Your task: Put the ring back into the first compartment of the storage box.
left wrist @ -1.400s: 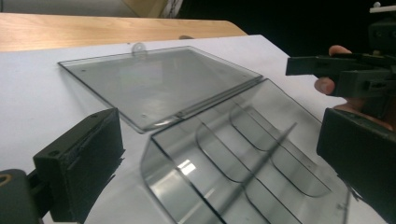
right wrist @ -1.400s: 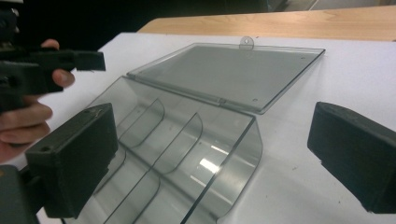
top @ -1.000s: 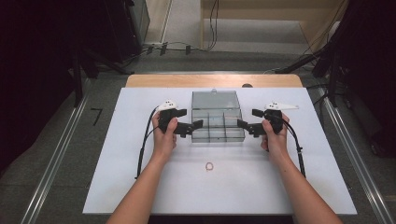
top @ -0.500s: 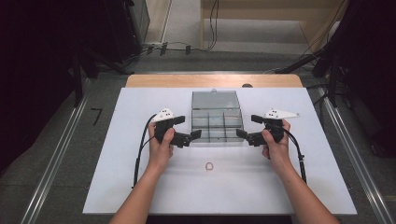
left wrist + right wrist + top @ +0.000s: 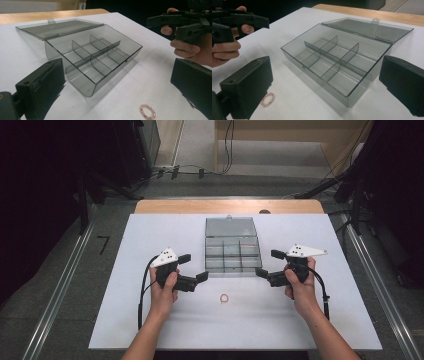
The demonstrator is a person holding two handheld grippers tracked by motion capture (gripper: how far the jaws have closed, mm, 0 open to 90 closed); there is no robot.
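Note:
A clear smoky plastic box [image 5: 232, 255] with several empty compartments stands mid-table, its lid [image 5: 231, 226] laid open at the back. A small pink bead bracelet [image 5: 224, 298] lies on the white table just in front of it. My left gripper [image 5: 194, 268] is open by the box's front left corner, holding nothing. My right gripper [image 5: 269, 263] is open by the front right corner, also holding nothing. The left gripper view has the box [image 5: 92, 57] and bracelet [image 5: 148, 111] between its jaws. In the right gripper view the box [image 5: 337, 60] is ahead and the bracelet [image 5: 268, 99] is by the left jaw.
The white table top [image 5: 150, 235] ends in a wooden strip [image 5: 200, 206] at the back. Dark stands and cables are on the floor beyond. Metal rails [image 5: 65, 275] run along both sides. Cables trail from both grippers toward the near edge.
Both grippers have drawn back from the box's sides toward the near edge, to its front corners. Both stayed open. The box and bracelet have not moved.

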